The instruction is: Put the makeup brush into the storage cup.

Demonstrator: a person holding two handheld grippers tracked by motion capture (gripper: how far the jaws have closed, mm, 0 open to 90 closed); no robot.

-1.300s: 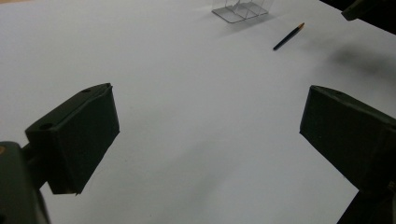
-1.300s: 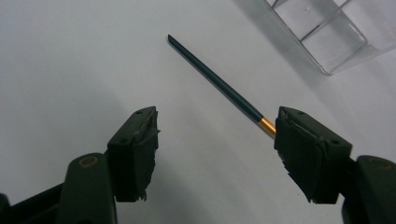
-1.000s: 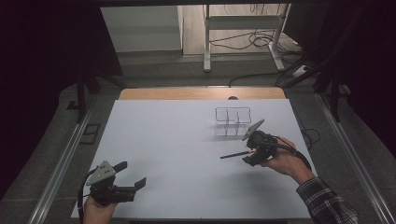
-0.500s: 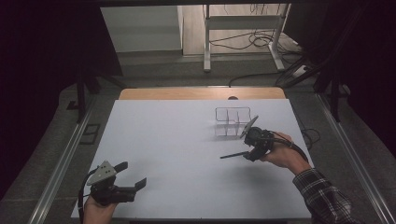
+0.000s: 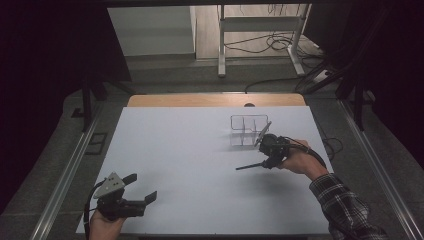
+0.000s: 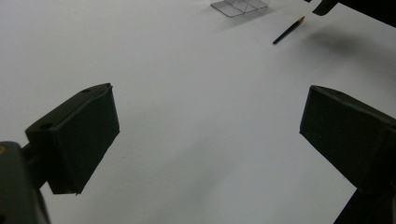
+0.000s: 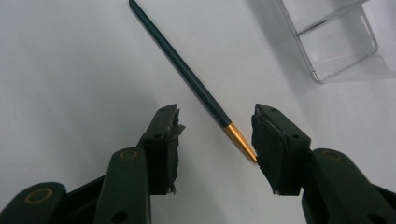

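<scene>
Right gripper (image 5: 266, 159) sits a bit further toward the rack (image 5: 246, 129) than a second ago, lower over the pencil (image 5: 249, 166). Its jaws have just been closing; they are apart now, gap narrower than before. Pencil's orange end (image 7: 240, 141) lies between them, close to or touching the one jaw in the right gripper view, clear of the other. Not clamped as far as the frames show.

Pencil itself is unmoved: flat on the table (image 5: 190, 150), in front of the rack, dark shaft pointing toward the table's middle, orange end under the gripper. In the left gripper view the pencil (image 6: 288, 31) is far off near the top edge, the rack (image 6: 238, 6) just beyond it.

Left gripper (image 5: 141, 188) is unchanged: same spot at the near left corner, jaws wide apart, nothing between them, bare table below. Grey plate (image 5: 111, 182) on top, cable looping back beside the hand (image 5: 105, 222).

Rack is clear plastic with several compartments; I see nothing in it. It stands right of centre, toward the far side. Right hand (image 5: 296, 159) comes in from the lower right with a plaid sleeve (image 5: 345, 210).

Surface: plain white top, a strip of wood (image 5: 215, 100) at the far edge. Metal rails (image 5: 65, 175) run along both sides. Room is dark around the table; grey floor beyond, a white frame's legs (image 5: 260, 30), and cables (image 5: 280, 45) on the floor.
</scene>
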